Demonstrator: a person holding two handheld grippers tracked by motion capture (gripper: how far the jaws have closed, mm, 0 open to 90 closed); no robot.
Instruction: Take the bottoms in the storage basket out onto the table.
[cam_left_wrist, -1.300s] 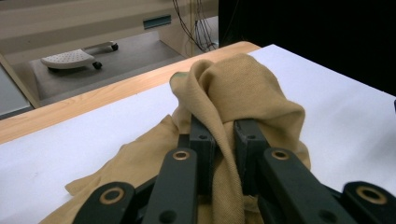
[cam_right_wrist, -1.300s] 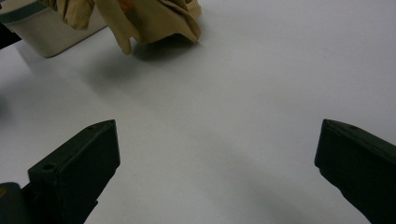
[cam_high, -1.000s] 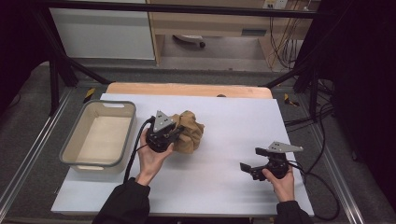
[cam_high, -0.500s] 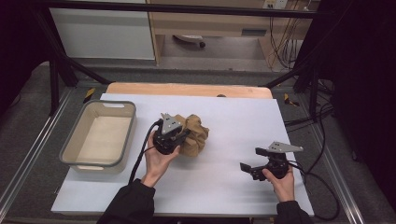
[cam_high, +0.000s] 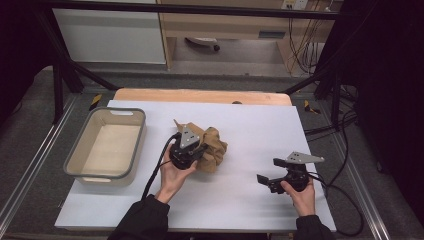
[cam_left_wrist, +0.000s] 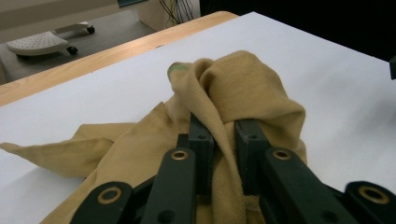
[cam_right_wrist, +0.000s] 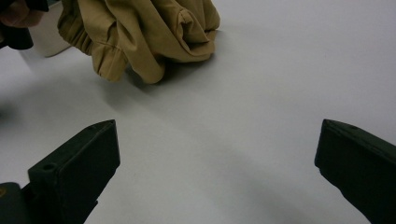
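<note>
Tan cloth (cam_left_wrist: 243, 93) is pinched in the left gripper (cam_left_wrist: 223, 135); the right gripper (cam_high: 272, 175), released, waits to its right on the worktop (cam_high: 250, 125).

A lab recording bay: black frame struts (cam_high: 65, 75), dangling cables (cam_high: 300, 35), grey carpet (cam_high: 30, 130), white-covered table (cam_high: 250, 200).

Black sleeves (cam_high: 145, 220), black tongs (cam_high: 186, 150) with brass-ringed screws, grey three-cornered plates (cam_high: 303, 158), trailing black cables (cam_high: 156, 172)
</note>
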